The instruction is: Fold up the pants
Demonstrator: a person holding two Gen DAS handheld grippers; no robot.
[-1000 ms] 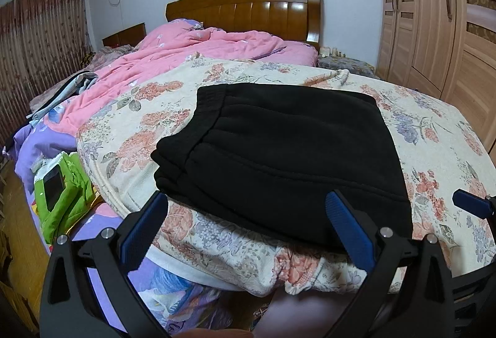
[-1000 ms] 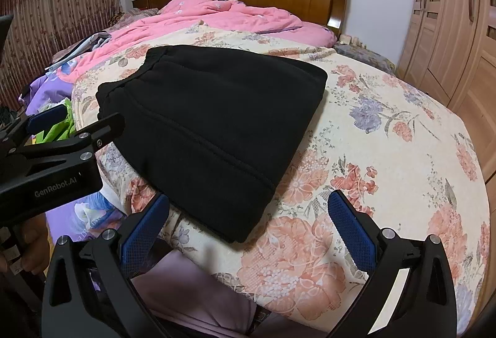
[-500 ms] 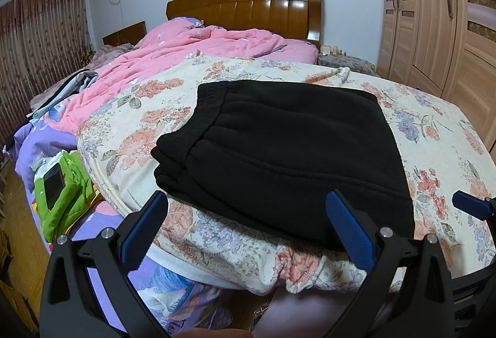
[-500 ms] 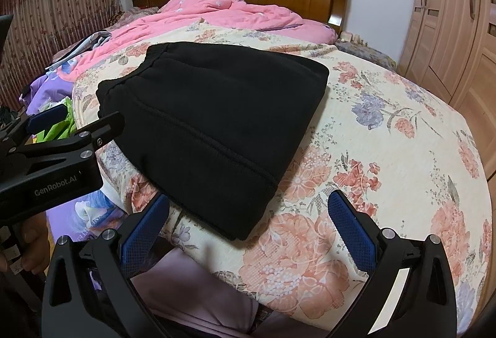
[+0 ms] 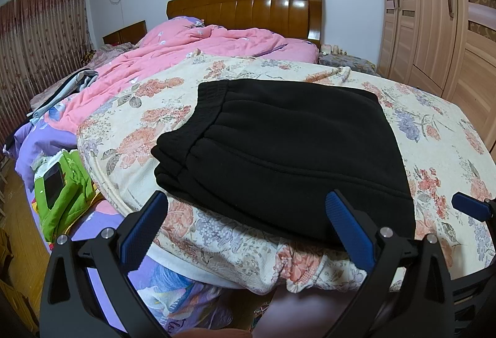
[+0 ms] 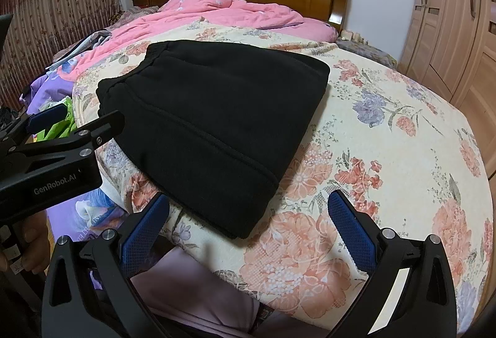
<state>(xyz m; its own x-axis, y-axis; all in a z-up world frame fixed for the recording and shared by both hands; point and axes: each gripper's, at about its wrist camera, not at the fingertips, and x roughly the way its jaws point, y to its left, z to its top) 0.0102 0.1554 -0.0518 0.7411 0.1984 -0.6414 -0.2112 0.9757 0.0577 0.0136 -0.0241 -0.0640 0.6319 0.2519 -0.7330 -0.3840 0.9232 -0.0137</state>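
The black pants (image 5: pixel 288 149) lie folded into a flat rectangle on the floral quilt (image 5: pixel 130 121), waistband toward the left; they also show in the right wrist view (image 6: pixel 217 121). My left gripper (image 5: pixel 246 226) is open and empty, held just off the bed's near edge in front of the pants. My right gripper (image 6: pixel 246 226) is open and empty, near the pants' front right corner. The left gripper's body (image 6: pixel 55 158) shows at the left of the right wrist view.
A pink duvet (image 5: pixel 198 50) is bunched toward the wooden headboard (image 5: pixel 245 9). A green case (image 5: pixel 59 192) and purple bedding (image 5: pixel 28 146) lie at the left. Wardrobe doors (image 5: pixel 434 12) stand on the right. Curtains hang at the left.
Both grippers have drawn back and up slightly from the bed; the pants lie unmoved. Both grippers stay open.
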